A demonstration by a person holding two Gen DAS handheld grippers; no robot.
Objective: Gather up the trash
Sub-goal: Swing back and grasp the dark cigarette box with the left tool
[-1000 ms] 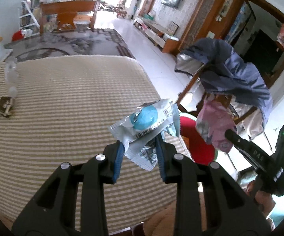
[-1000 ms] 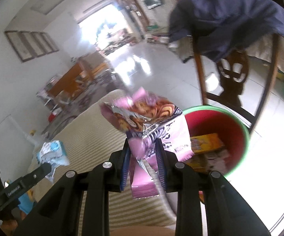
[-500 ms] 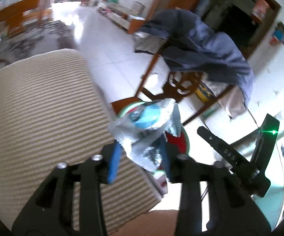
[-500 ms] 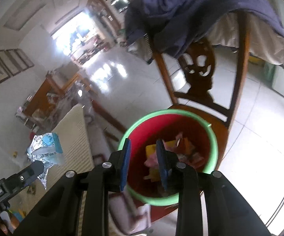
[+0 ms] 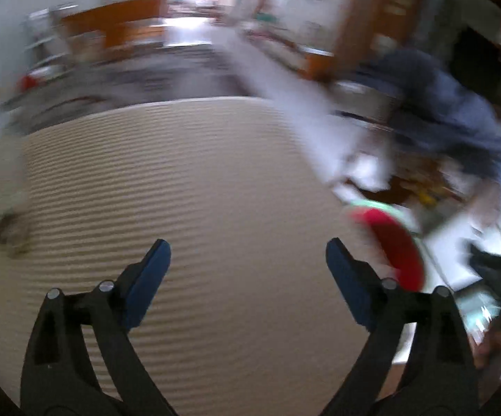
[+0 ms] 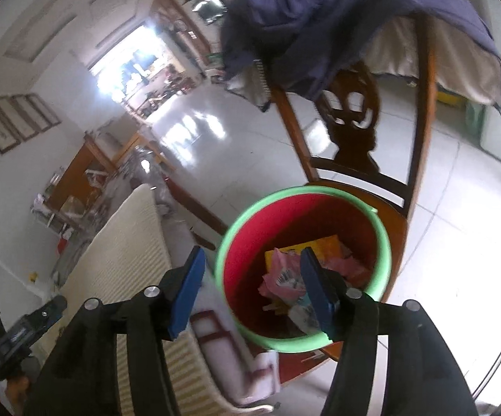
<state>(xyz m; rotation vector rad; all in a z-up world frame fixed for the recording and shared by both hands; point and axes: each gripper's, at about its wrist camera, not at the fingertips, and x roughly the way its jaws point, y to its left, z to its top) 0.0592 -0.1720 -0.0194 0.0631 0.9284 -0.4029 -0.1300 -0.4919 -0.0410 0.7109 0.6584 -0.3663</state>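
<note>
Both wrappers released since a second ago. Left gripper (image 5: 248, 253) opening wide, empty, over the cloth (image 5: 215, 173). Right gripper (image 6: 250, 263) opening, empty, above the bin (image 6: 229, 242); the pink wrapper (image 6: 281, 277) lies inside.

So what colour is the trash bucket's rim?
Green, around a red inside: the bucket shows best in the right wrist view.

I can read no text from here: the pink wrapper (image 6: 287, 279) in the red bin (image 6: 306, 345) carries a barcode label, but its print is too small to make out
</note>
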